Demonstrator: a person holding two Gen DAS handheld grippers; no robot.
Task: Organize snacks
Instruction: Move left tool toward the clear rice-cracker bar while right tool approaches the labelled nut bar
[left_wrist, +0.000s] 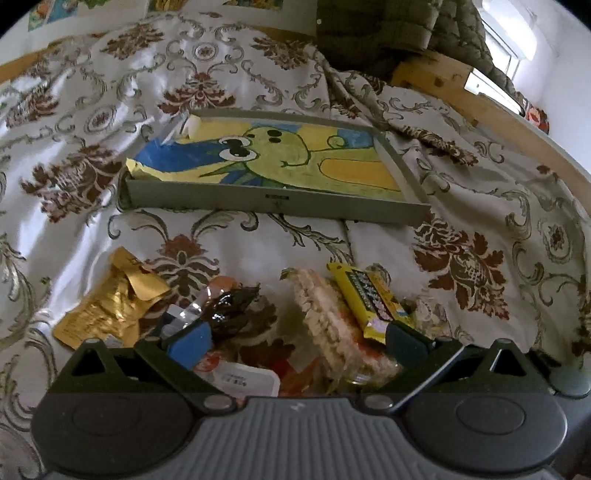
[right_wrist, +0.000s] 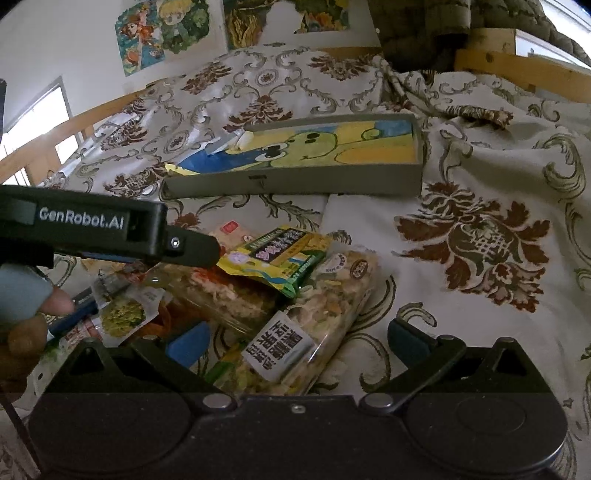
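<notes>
Snacks (right_wrist: 280, 291) heaped on bedspread (right_wrist: 480, 177); grey tray (right_wrist: 295, 182) beyond, unobstructed.

Daylight pours through a window (right_wrist: 35, 122) at far left; cartoon posters (right_wrist: 162, 33) on the white wall (right_wrist: 62, 40), floral bedspread (right_wrist: 480, 177) everywhere.
</notes>
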